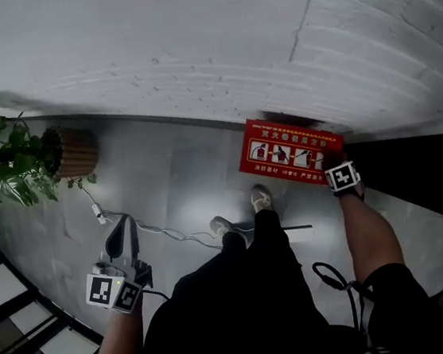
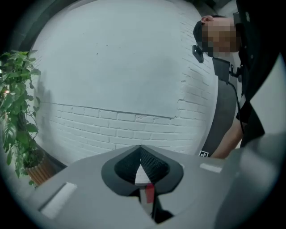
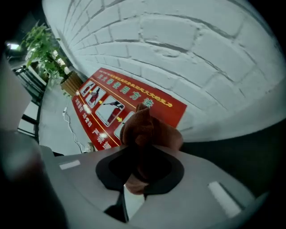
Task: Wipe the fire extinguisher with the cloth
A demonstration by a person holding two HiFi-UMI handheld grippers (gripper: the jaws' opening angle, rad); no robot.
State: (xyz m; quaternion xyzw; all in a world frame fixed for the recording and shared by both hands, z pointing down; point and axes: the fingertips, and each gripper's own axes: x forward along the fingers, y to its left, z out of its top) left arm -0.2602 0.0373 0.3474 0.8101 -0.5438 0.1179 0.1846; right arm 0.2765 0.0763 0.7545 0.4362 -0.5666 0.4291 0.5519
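Cloth goes first: it's brown, bunched, and hanging right over the red extinguisher box. That box lies at the foot of the white brick wall.

Closest to me are my own dark trousers, and below them my white shoes on the grey floor. A thin white cable snakes across the floor just beside the shoes, running off to the left. Out there by the wall stands a wicker pot with a leafy plant.

Now the grippers. My right gripper points down over the near edge of the box. Its jaws are pinched narrow on the cloth, which bulges out past the tips and covers some of the box's printed pictures. Whether cloth meets box, I can't tell.

My left gripper hangs low on the other side, well apart from the box and aimed at the bare wall. Its jaws are pressed together with nothing between them.
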